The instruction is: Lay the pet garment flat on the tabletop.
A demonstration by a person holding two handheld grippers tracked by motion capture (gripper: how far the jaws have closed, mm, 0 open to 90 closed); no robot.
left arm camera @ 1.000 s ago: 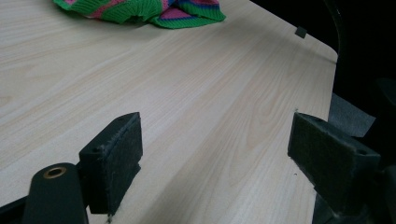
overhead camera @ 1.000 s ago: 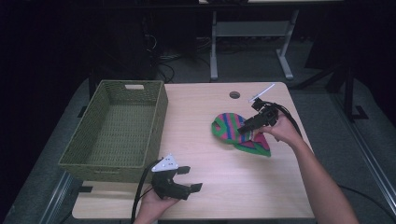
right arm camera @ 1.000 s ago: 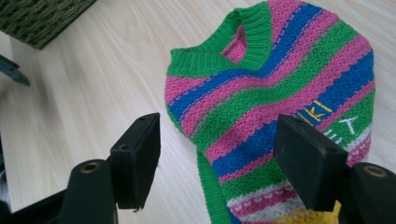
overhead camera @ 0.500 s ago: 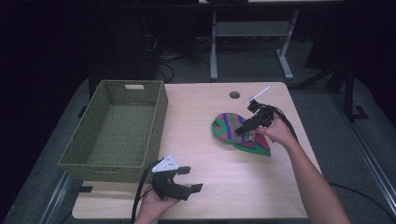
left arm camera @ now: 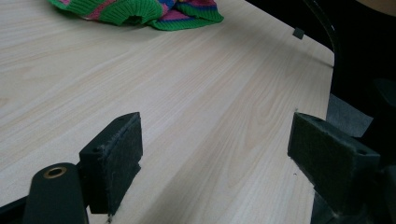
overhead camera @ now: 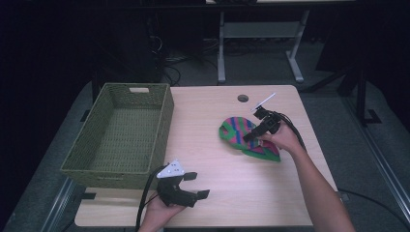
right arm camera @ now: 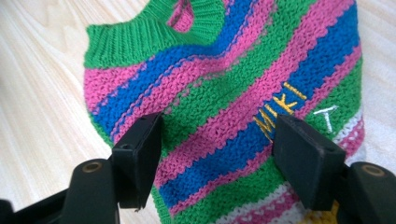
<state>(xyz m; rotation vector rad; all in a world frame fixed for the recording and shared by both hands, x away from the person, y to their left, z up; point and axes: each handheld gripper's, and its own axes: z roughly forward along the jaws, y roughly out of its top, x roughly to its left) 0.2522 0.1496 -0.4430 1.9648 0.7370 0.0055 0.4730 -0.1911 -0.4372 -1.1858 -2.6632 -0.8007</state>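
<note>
at the table's near edge the left gripper [overhead camera: 190, 186] rests with its jaws wide apart over bare wood. farther in, the right gripper [overhead camera: 252, 135] hangs over the striped knit sweater [overhead camera: 240, 133], jaws spread above the fabric. beyond, on the left, sits the green wicker basket [overhead camera: 167, 111].

One sweater [overhead camera: 244, 137], one basket [overhead camera: 82, 159], two grippers [overhead camera: 197, 184]

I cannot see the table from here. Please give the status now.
Right gripper open, low over striped knitted garment. Left gripper open, idle near table front edge. Green basket empty. Nothing in the way.
</note>
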